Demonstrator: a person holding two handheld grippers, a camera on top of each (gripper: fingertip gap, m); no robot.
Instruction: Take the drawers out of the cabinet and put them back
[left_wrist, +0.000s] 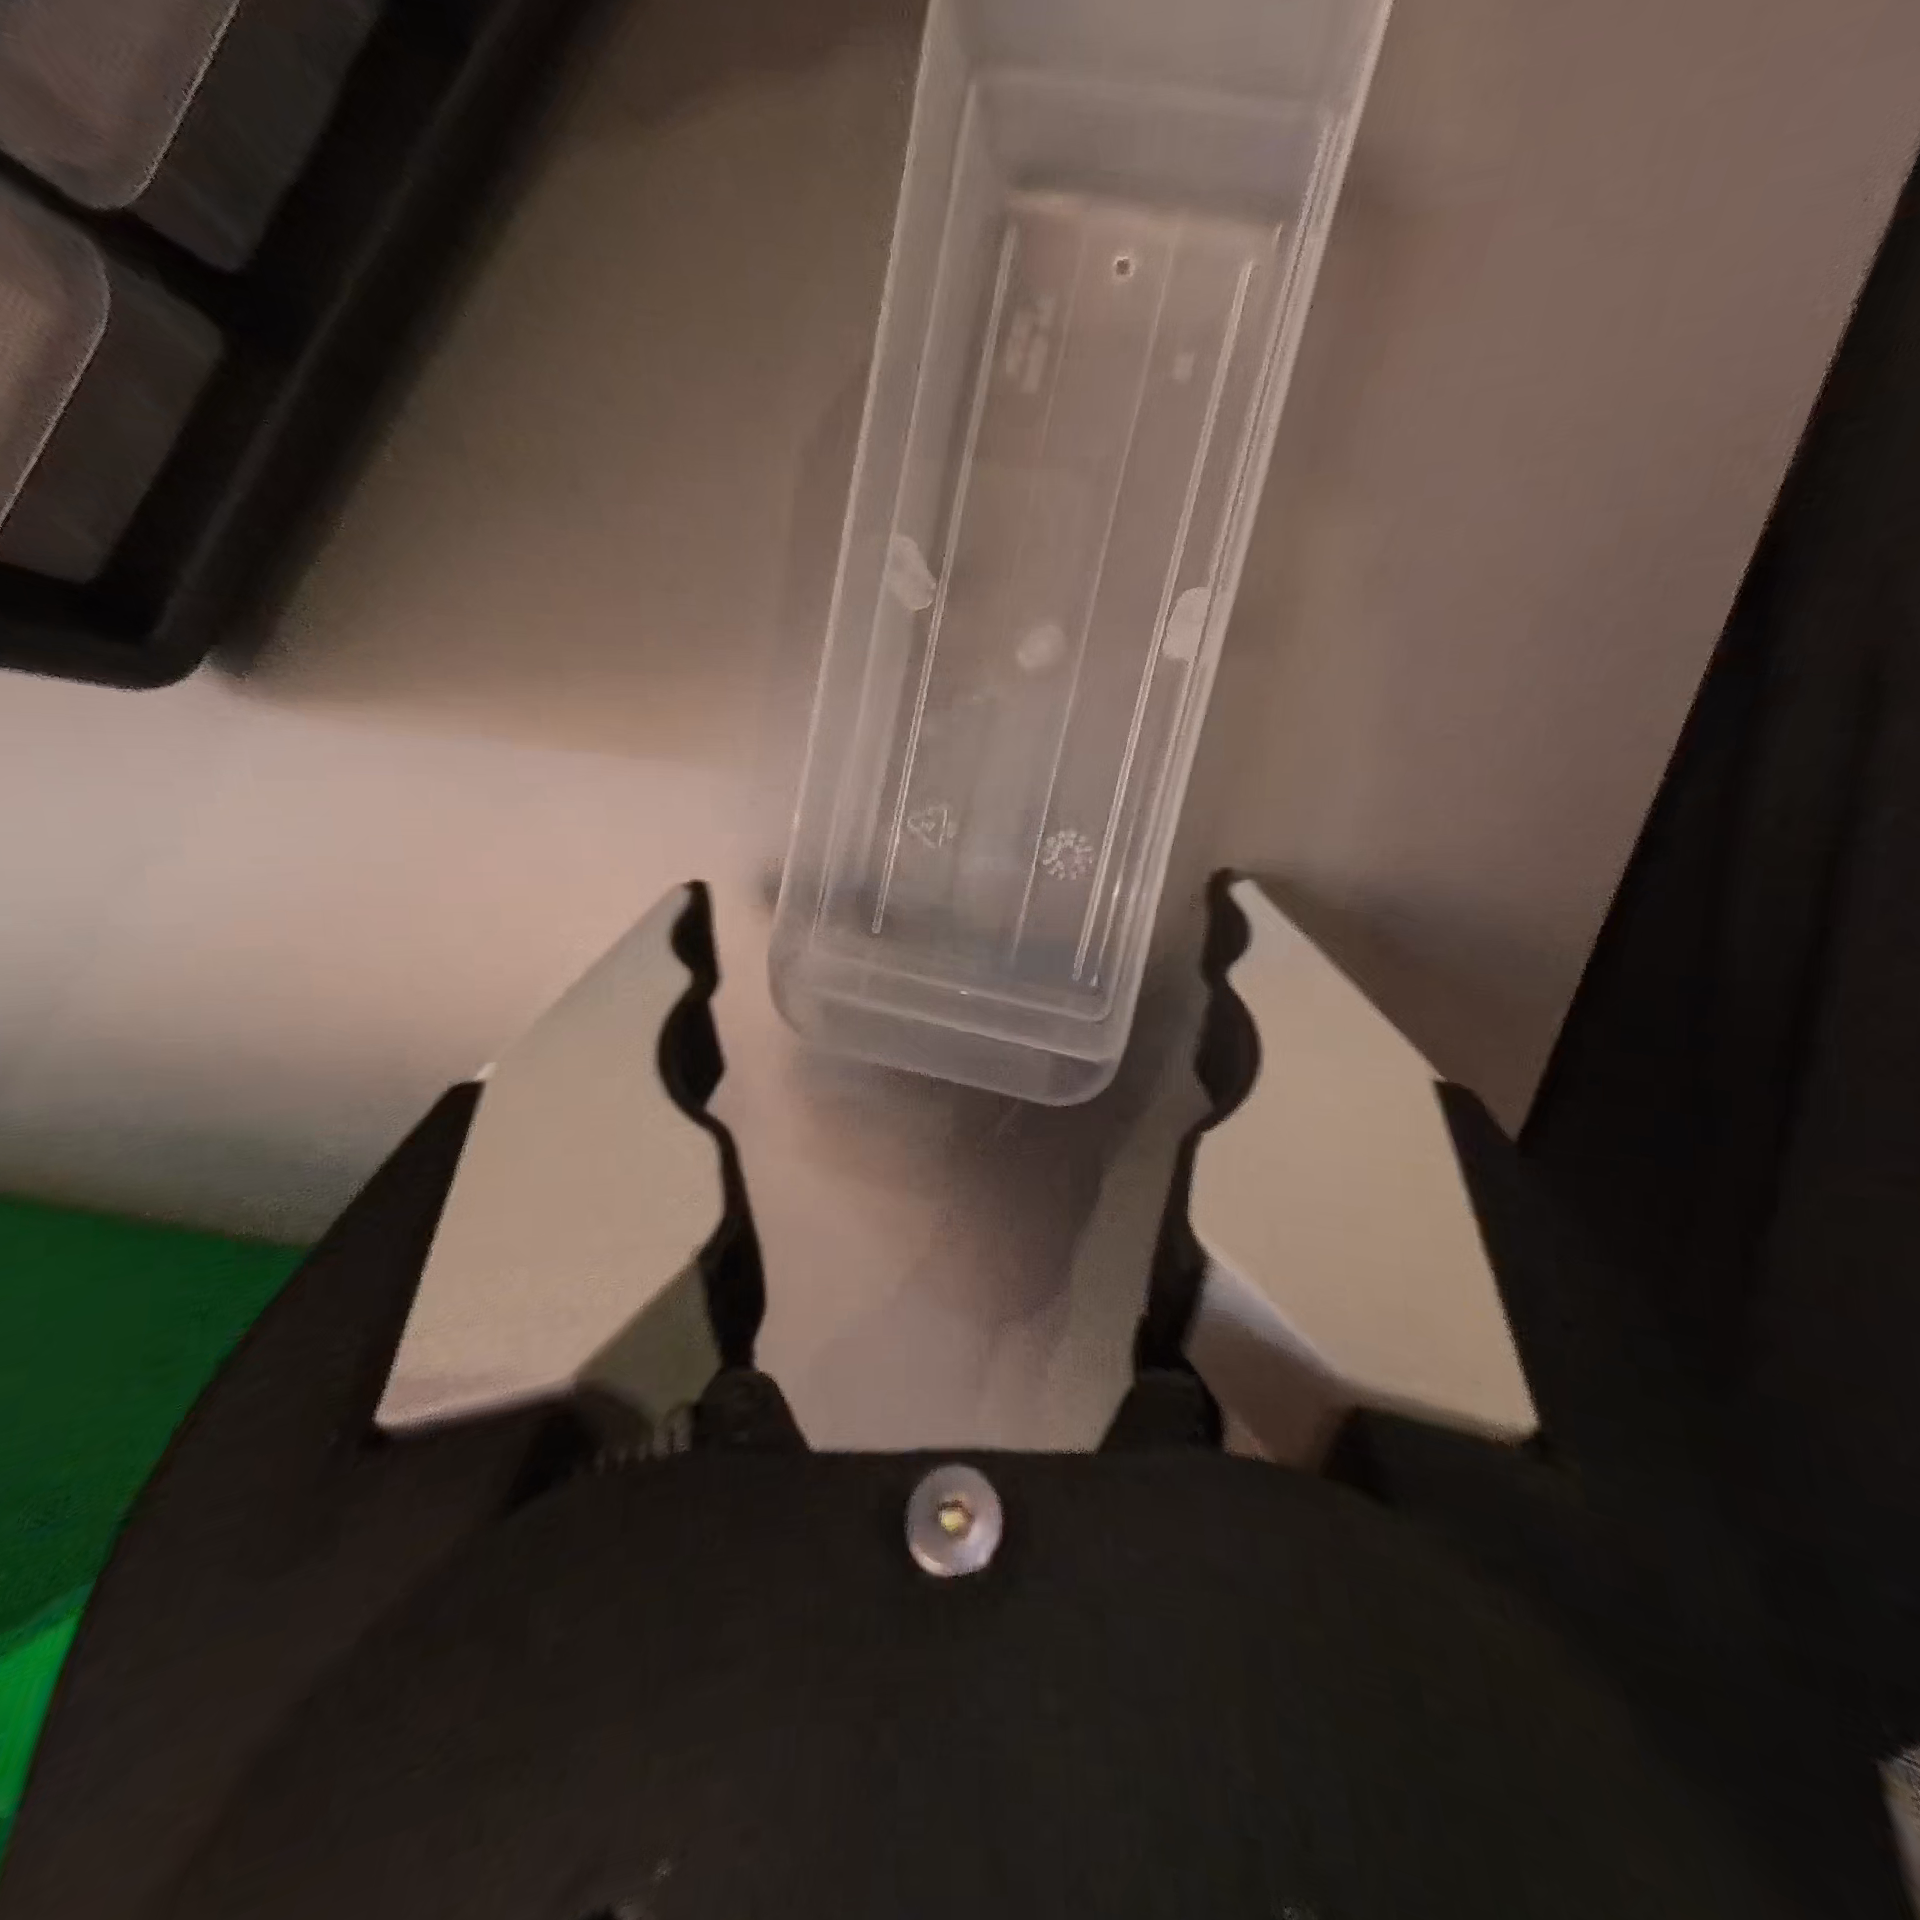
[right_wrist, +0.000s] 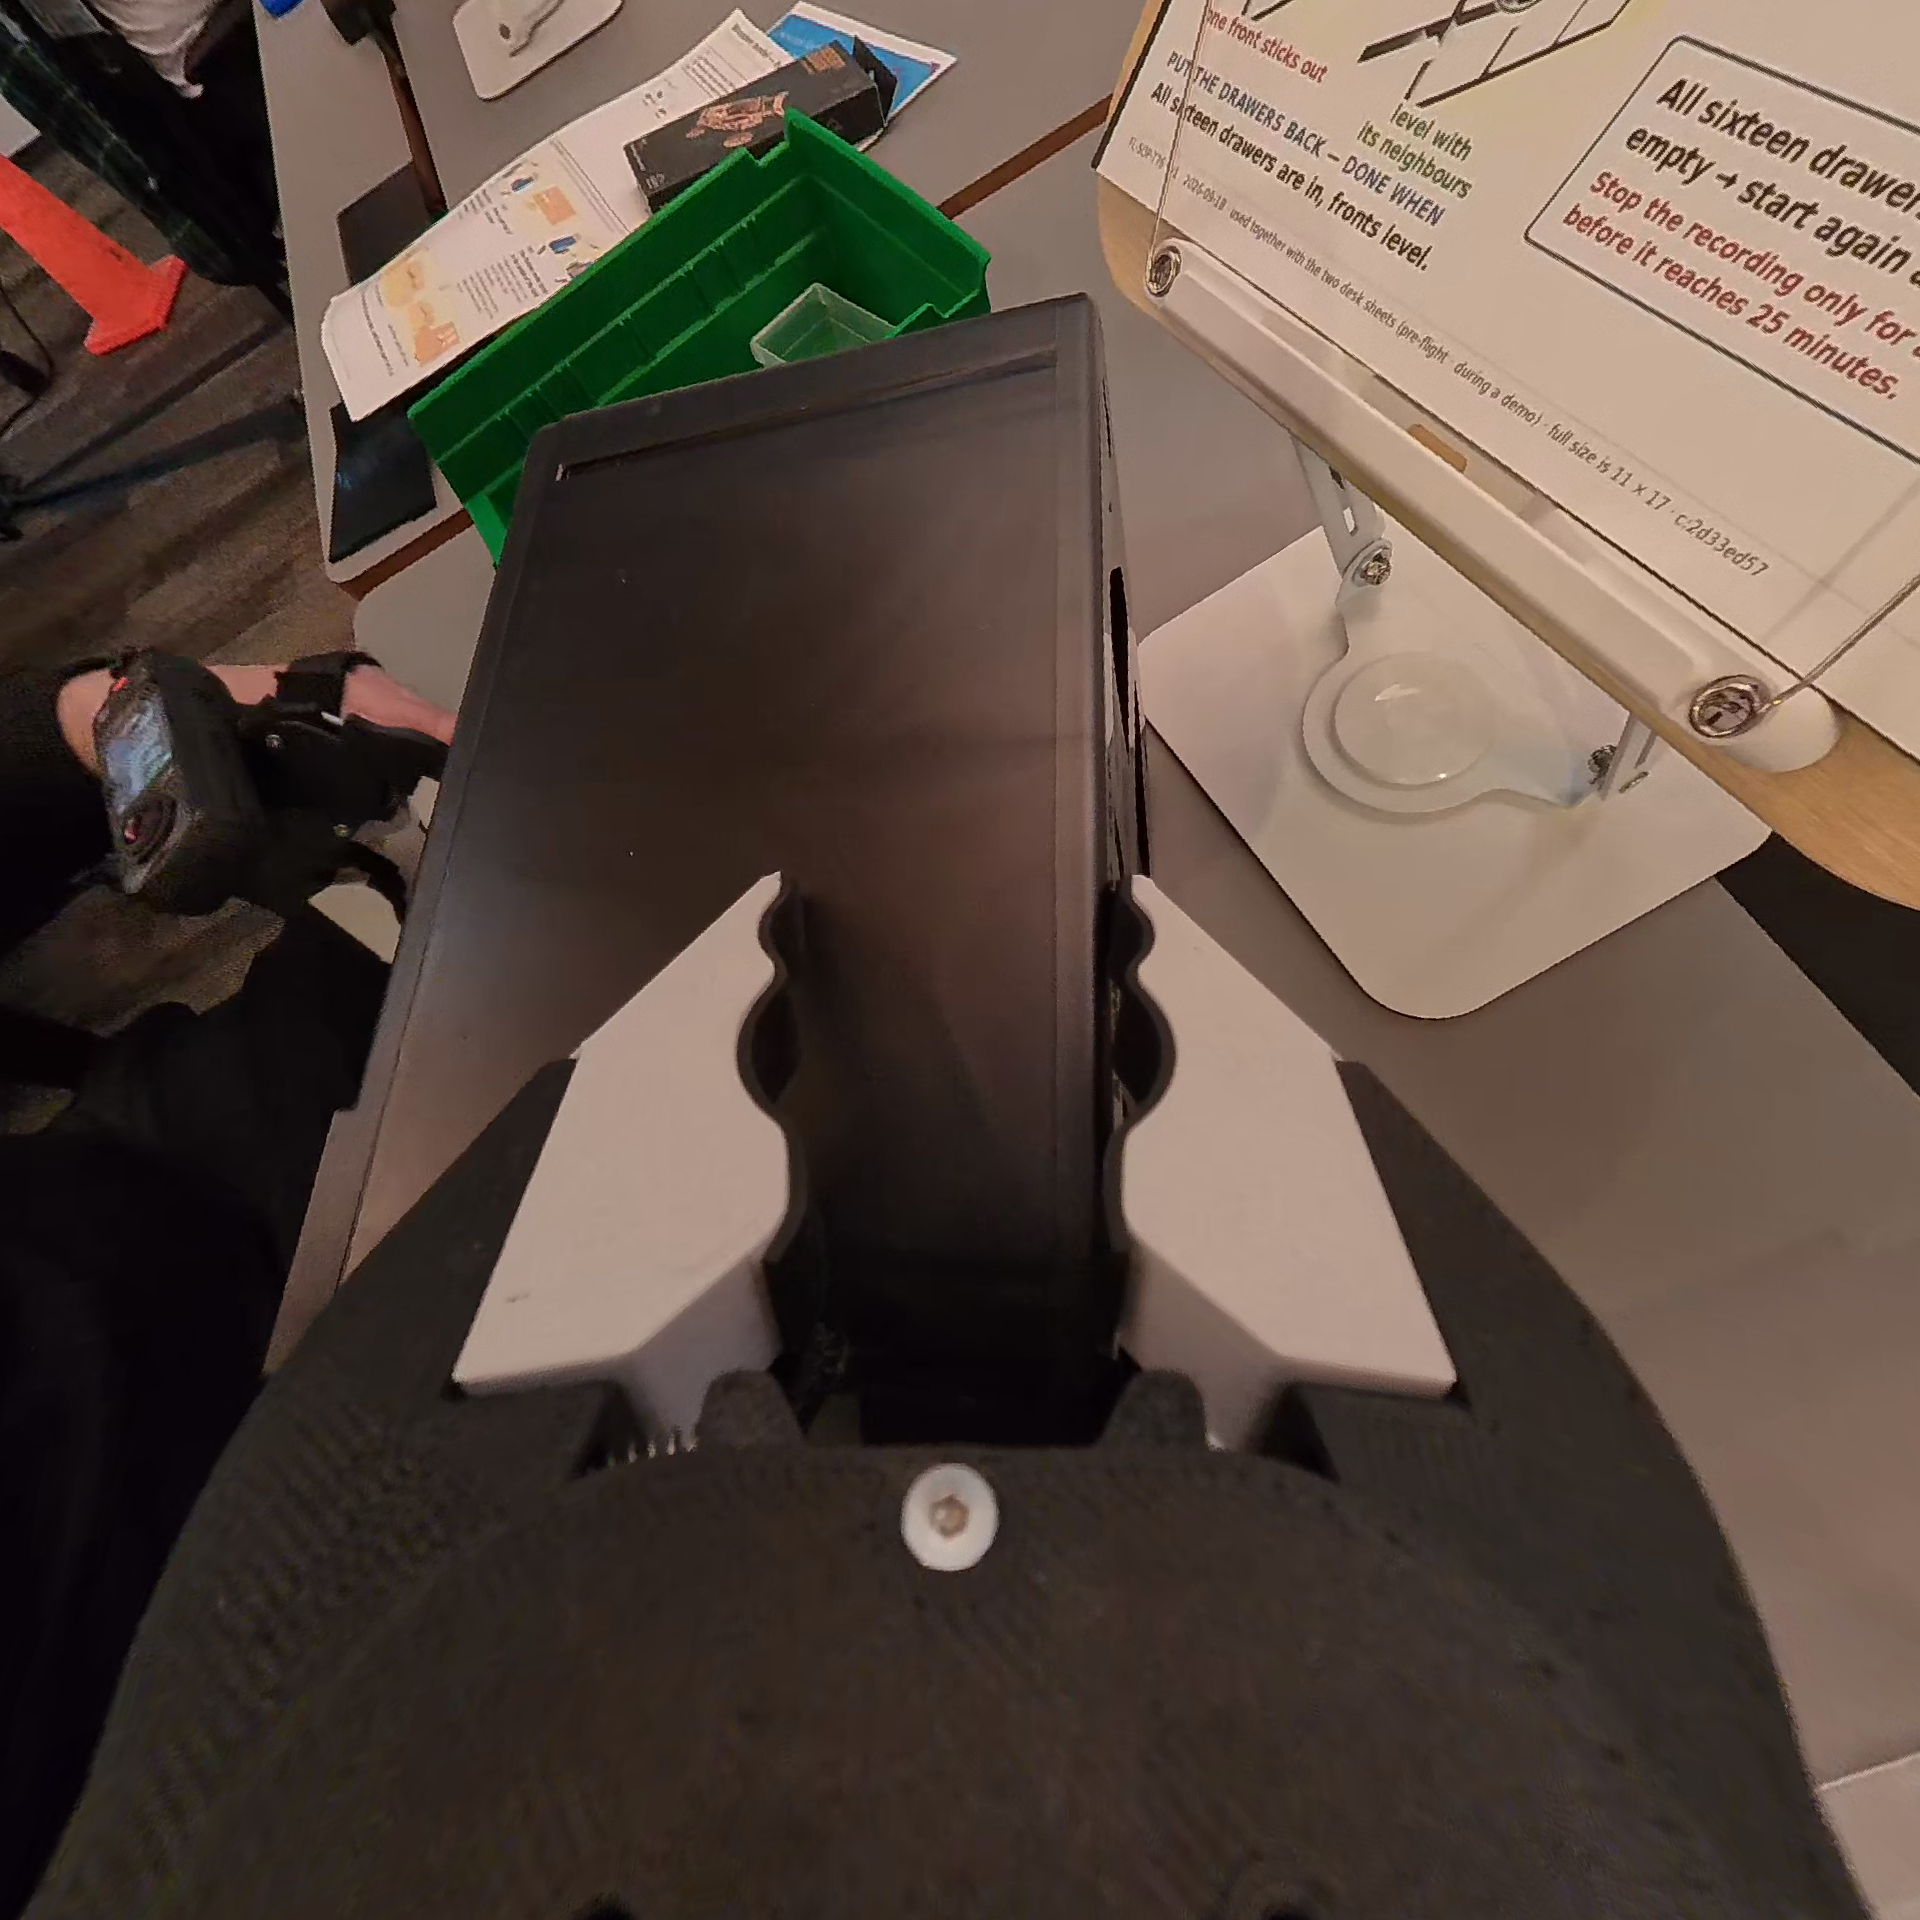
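A clear plastic drawer (left_wrist: 1049, 582) lies empty on the grey table, its long side pointing away from me. My left gripper (left_wrist: 961, 888) is open; the drawer's near end sits between the fingertips (left_wrist: 665, 997) without touching them. The black cabinet (left_wrist: 208, 416) stands at the upper left with translucent drawers in it. In the right wrist view my right gripper (right_wrist: 956, 883) is open and hangs low over the cabinet's black top (right_wrist: 790, 665), near its right edge. The left gripper (right_wrist: 312, 748) shows beside the cabinet's left side.
A green bin (right_wrist: 707, 281) stands behind the cabinet with a small clear drawer (right_wrist: 821, 327) in it; its green also shows at lower left (left_wrist: 125, 1403). A sign stand with a white base (right_wrist: 1455, 831) stands right of the cabinet. Papers and a dark box (right_wrist: 758, 109) lie farther back.
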